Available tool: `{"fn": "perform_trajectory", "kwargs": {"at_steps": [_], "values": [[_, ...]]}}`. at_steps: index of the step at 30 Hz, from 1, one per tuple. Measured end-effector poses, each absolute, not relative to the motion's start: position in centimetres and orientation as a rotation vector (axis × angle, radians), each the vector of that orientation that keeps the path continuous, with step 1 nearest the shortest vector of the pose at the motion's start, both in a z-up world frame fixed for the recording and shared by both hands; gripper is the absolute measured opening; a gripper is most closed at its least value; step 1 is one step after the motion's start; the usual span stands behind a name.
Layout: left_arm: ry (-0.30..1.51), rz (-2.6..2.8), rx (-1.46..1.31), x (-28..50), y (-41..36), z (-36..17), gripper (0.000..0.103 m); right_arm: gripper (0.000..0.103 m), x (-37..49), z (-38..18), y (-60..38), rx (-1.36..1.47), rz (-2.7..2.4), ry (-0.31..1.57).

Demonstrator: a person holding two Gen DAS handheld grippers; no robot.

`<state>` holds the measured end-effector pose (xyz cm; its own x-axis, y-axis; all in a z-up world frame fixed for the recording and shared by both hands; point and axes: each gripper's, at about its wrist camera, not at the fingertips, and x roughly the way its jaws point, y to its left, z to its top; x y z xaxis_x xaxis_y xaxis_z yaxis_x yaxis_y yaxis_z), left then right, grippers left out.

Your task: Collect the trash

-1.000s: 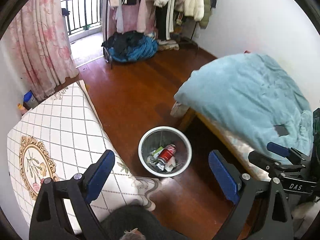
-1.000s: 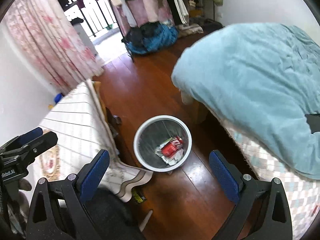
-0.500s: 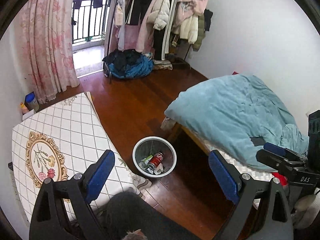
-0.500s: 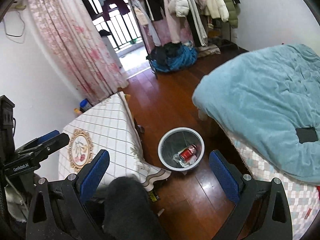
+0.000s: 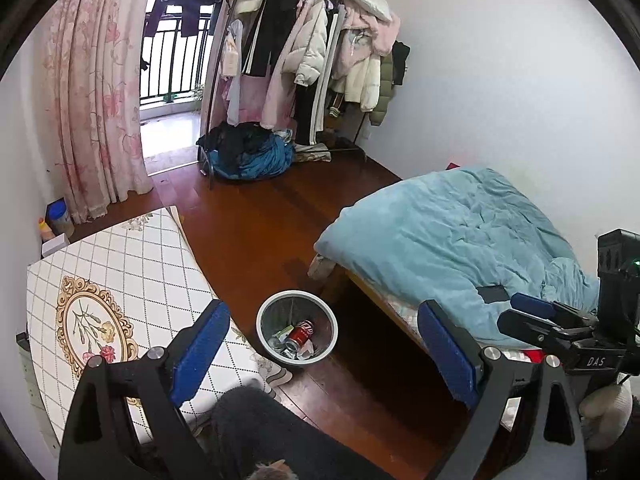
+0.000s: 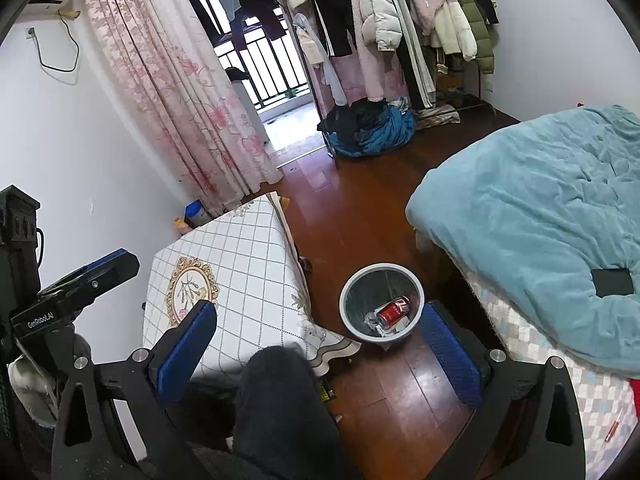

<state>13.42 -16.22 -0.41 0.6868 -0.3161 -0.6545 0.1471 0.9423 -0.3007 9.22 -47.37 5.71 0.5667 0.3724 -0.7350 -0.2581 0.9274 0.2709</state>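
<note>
Hanging high above the floor, the left claw [image 5: 320,344] is spread wide with nothing between its blue pads, and the right claw [image 6: 318,346] is likewise released and empty. Each shows at the edge of the other's view, held apart at the person's sides.

Directly below both claws stands the grey trash bin [image 5: 297,329] on the wooden floor [image 5: 256,224]. Inside it lie a red soda can [image 5: 301,332] and some crumpled paper and wrappers [image 6: 374,322], so at least part of the collecting looks done.

To one side of the bin, almost touching it, is a low surface with a white checked cloth [image 5: 132,280] that appears bare of litter. On the bin's other side, a little apart, is the bed under a blue blanket [image 5: 460,240]. Well beyond the bin are a clothes rack [image 5: 312,52], a heap of dark and blue laundry [image 5: 248,154], and a pink curtain [image 5: 92,112].

No loose rubbish is plain on the floor around the bin. A thin red object, perhaps a pen [image 6: 613,428], lies on the mattress edge; whether it counts as trash cannot be told. The task seems near its end.
</note>
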Motion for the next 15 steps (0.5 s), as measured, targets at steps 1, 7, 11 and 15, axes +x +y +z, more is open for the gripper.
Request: {"fn": "perform_trajectory", "kwargs": {"at_steps": [1, 7, 11, 15], "values": [[0.772, -0.264, -0.231, 13.42, -16.27, -0.38, 0.096, 0.103, 9.13, 5.74, -47.36, 0.137, 0.371, 0.895], [0.771, -0.282, -0.236, 13.12, -16.49, -0.41, 0.096, 0.103, 8.82, 5.75, -47.26, 0.142, 0.373, 0.894], [0.770, -0.286, -0.235, 13.03, -16.72, -0.43, 0.096, 0.103, 8.45, 6.07, -47.27, 0.134, 0.376, 0.886], [0.775, -0.295, -0.237, 12.82, -16.80, -0.38, 0.097, 0.103, 8.39, 6.28, -47.36, 0.129, 0.374, 0.882]]}}
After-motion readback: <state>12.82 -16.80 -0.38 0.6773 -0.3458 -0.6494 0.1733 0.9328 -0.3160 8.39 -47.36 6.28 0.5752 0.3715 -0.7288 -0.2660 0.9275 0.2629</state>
